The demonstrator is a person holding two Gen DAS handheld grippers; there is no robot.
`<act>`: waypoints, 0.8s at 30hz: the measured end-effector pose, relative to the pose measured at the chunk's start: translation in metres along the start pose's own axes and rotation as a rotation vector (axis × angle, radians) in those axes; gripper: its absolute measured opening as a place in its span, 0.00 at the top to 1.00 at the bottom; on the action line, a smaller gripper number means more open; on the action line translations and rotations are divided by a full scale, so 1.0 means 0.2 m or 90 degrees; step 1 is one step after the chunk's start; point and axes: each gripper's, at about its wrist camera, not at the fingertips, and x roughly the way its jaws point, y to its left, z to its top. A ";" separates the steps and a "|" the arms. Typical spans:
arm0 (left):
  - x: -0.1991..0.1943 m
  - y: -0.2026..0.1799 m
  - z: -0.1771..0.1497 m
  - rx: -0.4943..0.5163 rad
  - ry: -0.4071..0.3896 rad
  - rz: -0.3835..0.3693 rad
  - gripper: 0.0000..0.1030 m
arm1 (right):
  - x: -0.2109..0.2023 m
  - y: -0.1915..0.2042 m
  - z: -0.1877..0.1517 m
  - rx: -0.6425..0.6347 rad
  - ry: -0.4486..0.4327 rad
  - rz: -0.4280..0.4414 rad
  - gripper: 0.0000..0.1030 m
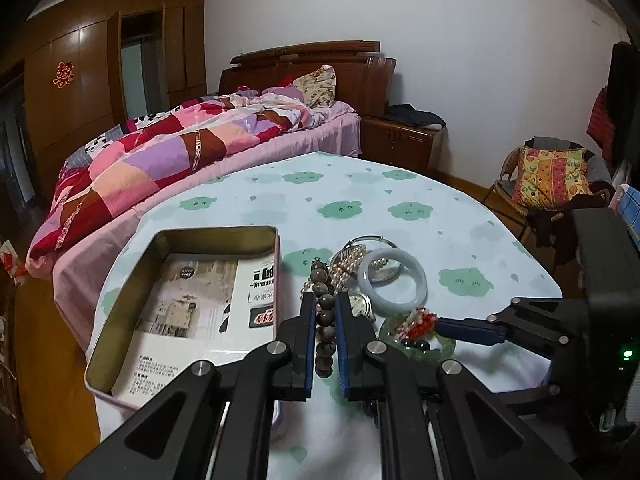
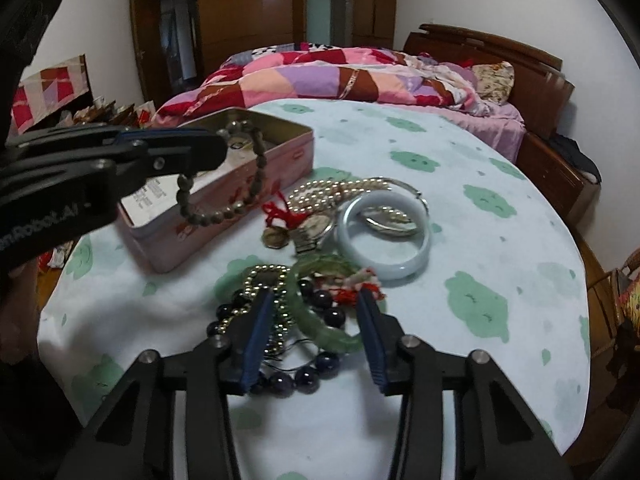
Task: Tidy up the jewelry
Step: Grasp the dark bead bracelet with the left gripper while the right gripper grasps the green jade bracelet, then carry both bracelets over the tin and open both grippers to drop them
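My left gripper (image 1: 325, 300) is shut on a brown wooden bead bracelet (image 1: 323, 332). In the right wrist view the bracelet (image 2: 244, 200) hangs from the left gripper (image 2: 219, 148) over the near wall of an open pink tin (image 2: 224, 236). The tin (image 1: 277, 272) holds only a printed paper sheet. My right gripper (image 2: 316, 308) is low over the jewelry pile, jaws apart, straddling a green jade bangle (image 2: 320, 328), dark round beads (image 2: 332, 316) and a red-and-white bracelet (image 2: 360, 284). Its left finger (image 2: 260, 320) lies on a gold bead bracelet (image 2: 268, 272); no pad clearly presses the bangle.
Behind lie a pale jade bangle (image 2: 400, 270), a pearl strand (image 2: 332, 196), a watch (image 2: 316, 228), a thin silver bangle (image 2: 404, 184) and a red-corded charm (image 2: 276, 236). The round table (image 2: 500, 200) has a cloud-print cloth; a bed (image 2: 340, 76) stands beyond it.
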 end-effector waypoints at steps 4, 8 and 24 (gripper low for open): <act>0.01 0.01 -0.03 -0.005 0.012 -0.001 0.92 | 0.03 0.02 0.00 -0.007 0.011 -0.018 0.69; 0.00 0.02 -0.03 -0.008 0.010 -0.003 0.92 | 0.02 0.03 0.00 -0.014 0.009 -0.023 0.82; -0.05 0.02 -0.01 -0.002 -0.006 -0.002 0.92 | -0.11 -0.01 0.04 0.020 -0.064 -0.019 0.92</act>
